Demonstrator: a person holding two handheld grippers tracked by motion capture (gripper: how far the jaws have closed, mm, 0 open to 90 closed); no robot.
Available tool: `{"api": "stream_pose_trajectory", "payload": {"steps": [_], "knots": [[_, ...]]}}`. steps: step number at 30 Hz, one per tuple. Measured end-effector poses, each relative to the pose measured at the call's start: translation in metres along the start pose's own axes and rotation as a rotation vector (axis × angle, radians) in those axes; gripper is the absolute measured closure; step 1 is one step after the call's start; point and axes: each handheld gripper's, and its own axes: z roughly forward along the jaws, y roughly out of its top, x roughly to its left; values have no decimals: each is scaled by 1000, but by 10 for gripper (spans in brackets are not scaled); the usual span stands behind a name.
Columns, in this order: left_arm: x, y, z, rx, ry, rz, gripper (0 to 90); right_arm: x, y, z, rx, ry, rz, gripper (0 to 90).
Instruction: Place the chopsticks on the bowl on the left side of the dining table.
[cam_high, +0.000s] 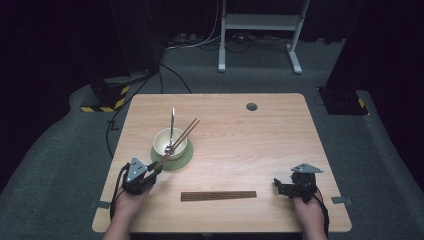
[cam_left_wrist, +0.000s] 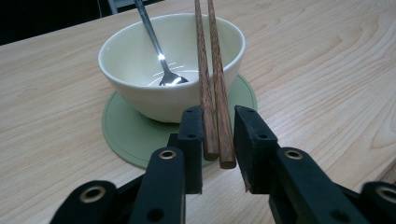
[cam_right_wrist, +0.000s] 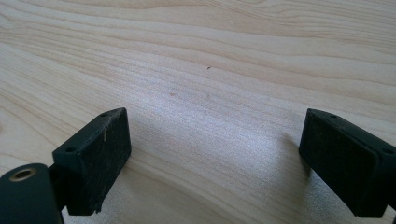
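Chopsticks (cam_left_wrist: 212, 93) lie between the left tool's (cam_left_wrist: 218, 140) jaws, resting across the bowl (cam_left_wrist: 140, 88).

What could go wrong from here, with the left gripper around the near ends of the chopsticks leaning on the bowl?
1. The left gripper brackets the pair of brown wooden chopsticks only near their tips, with a gap visible beside the right stick; one may slip or the pair scissor.
2. The chopsticks lean on the rim of the cream ceramic bowl; lifting could drag it off the round green coaster.
3. The metal spoon standing in the bowl might get knocked.
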Motion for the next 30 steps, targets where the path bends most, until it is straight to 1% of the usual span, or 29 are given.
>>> {"api": "stream_pose_trajectory", "payload": {"steps": [2, 3, 5, 7, 9, 11, 12, 14, 18, 21, 23, 24, 26, 27, 29, 30], "knots": [[1, -1, 0, 0, -3, 1, 757, 0, 0, 0, 0, 0, 0, 88], [0, -1, 0, -3, -8, -10, 763, 0, 0, 0, 0, 0, 0, 89], [1, -1, -1, -1, -11, 6, 765, 0, 0, 0, 0, 0, 0, 88], [0, -2, -2, -1, -17, -12, 765, 0, 0, 0, 0, 0, 0, 88], [0, -2, -2, -4, -23, 1, 765, 0, 0, 0, 0, 0, 0, 88], [-1, -2, -2, -3, -27, -7, 765, 0, 0, 0, 0, 0, 0, 88], [-1, -2, -2, -2, -35, -1, 766, 0, 0, 0, 0, 0, 0, 88], [-1, -2, -3, -1, -37, 7, 765, 0, 0, 0, 0, 0, 0, 88], [-1, -2, -3, 1, -40, 8, 765, 0, 0, 0, 0, 0, 0, 88], [-1, -1, -3, 3, -42, 7, 765, 0, 0, 0, 0, 0, 0, 88], [-1, -1, -3, 5, -45, -7, 764, 0, 0, 0, 0, 1, -1, 88], [-1, -1, -3, 6, -44, -9, 761, 0, 0, 0, 0, 0, 0, 88], [-1, 0, -3, 9, -44, 6, 730, 0, 0, 0, -1, 0, 1, 88], [-2, 0, -3, 10, -41, 7, 716, 0, 0, 0, 4, 2, -8, 88], [-3, 0, -3, 17, -37, 5, 682, 0, 0, 0, 3, 2, -9, 88], [-2, 1, -3, 19, -35, 15, 669, 0, 0, 0, 4, 2, -8, 88]]}}
